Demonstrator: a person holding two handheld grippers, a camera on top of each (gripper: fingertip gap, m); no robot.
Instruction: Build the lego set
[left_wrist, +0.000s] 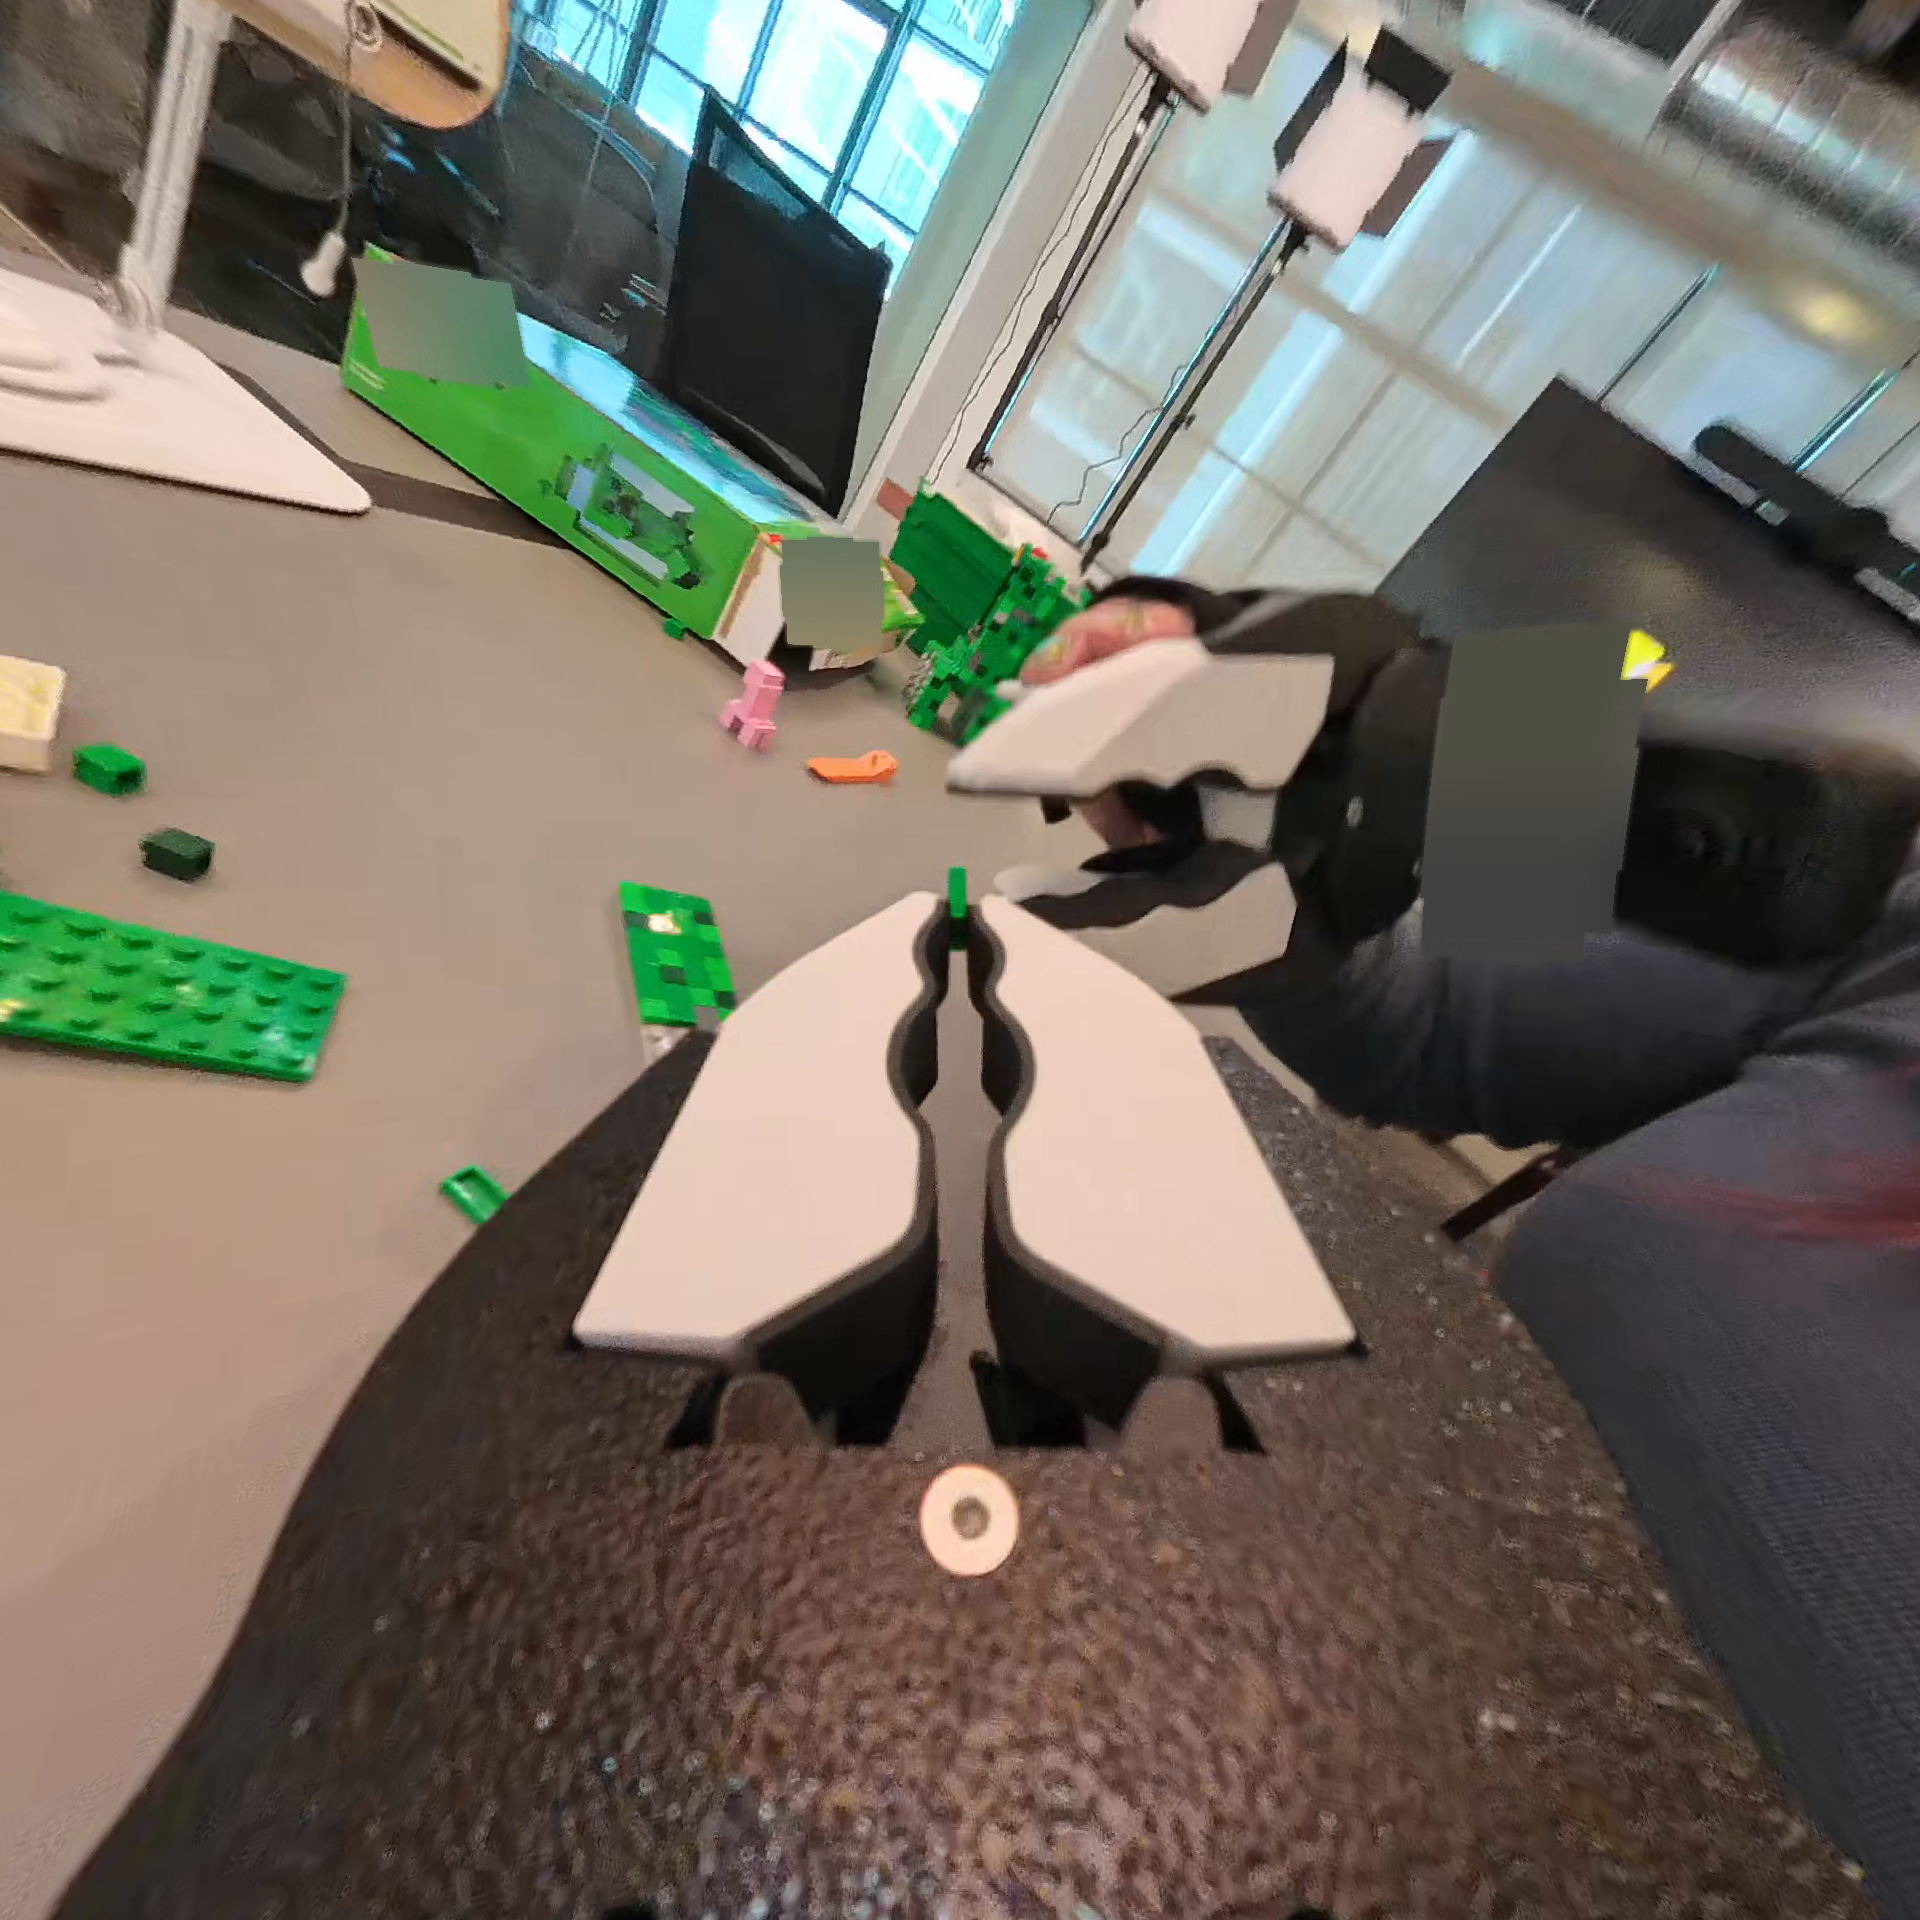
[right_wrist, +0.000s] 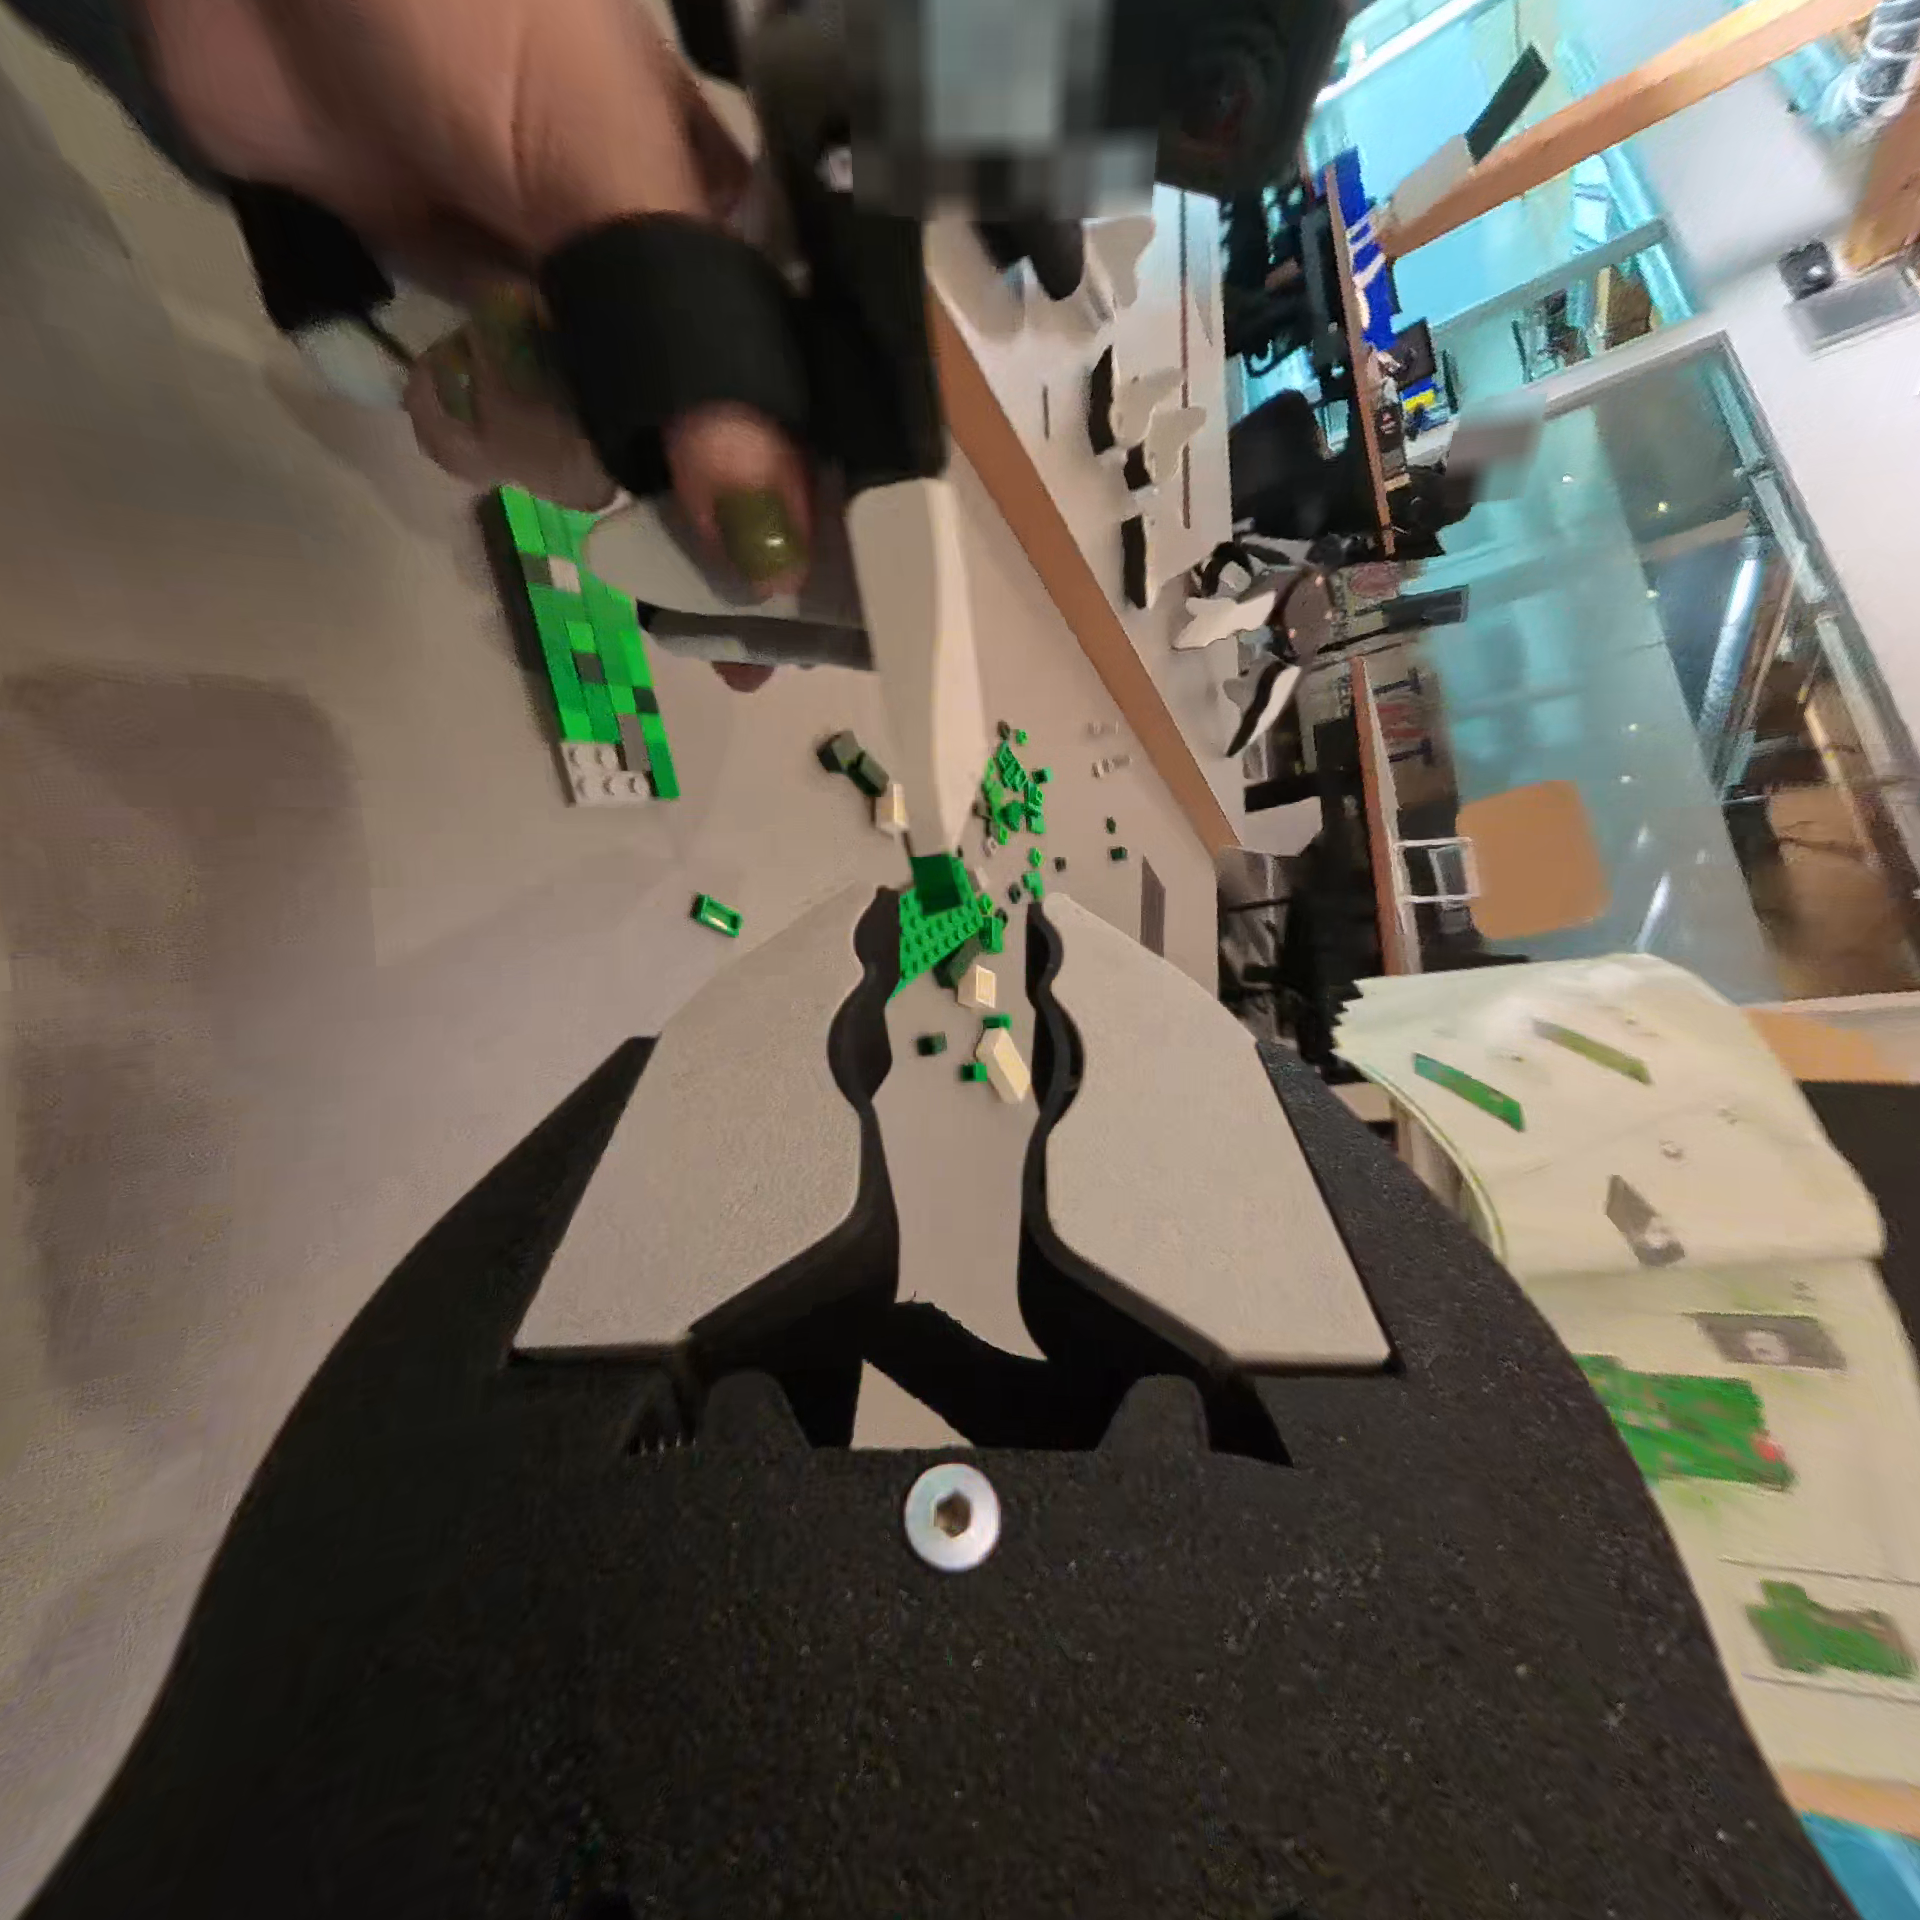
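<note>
Pinching a small green tile (left_wrist: 957, 906) edge-on between our left gripper (left_wrist: 957, 920) tips, we hold it above the grey table (left_wrist: 416, 727); both pads press on its flat faces and only a sliver shows past them. Our right gripper (right_wrist: 961, 914) stands with its jaws apart and nothing between the pads; the green studded plate (right_wrist: 930, 935) and loose bricks seen through the gap lie on the table beyond. In the left wrist view that gripper (left_wrist: 1023, 831) hovers just beside our held tile, its fingers spread.

Farther out, a green mosaic panel (left_wrist: 675, 956) lies near the left tips, a green baseplate (left_wrist: 156, 987) farther left, two dark green bricks (left_wrist: 177, 854) above it, and a small green piece (left_wrist: 473, 1193) close by. A pink brick figure (left_wrist: 753, 707), an orange piece (left_wrist: 854, 767), a green brick build (left_wrist: 977, 644) and a green box (left_wrist: 582, 457) sit at the back.

We judge the grip thin: with so little tile between the pads, a knock from the neighbouring fingers or a slight twist could flick it out among the scattered bricks.
</note>
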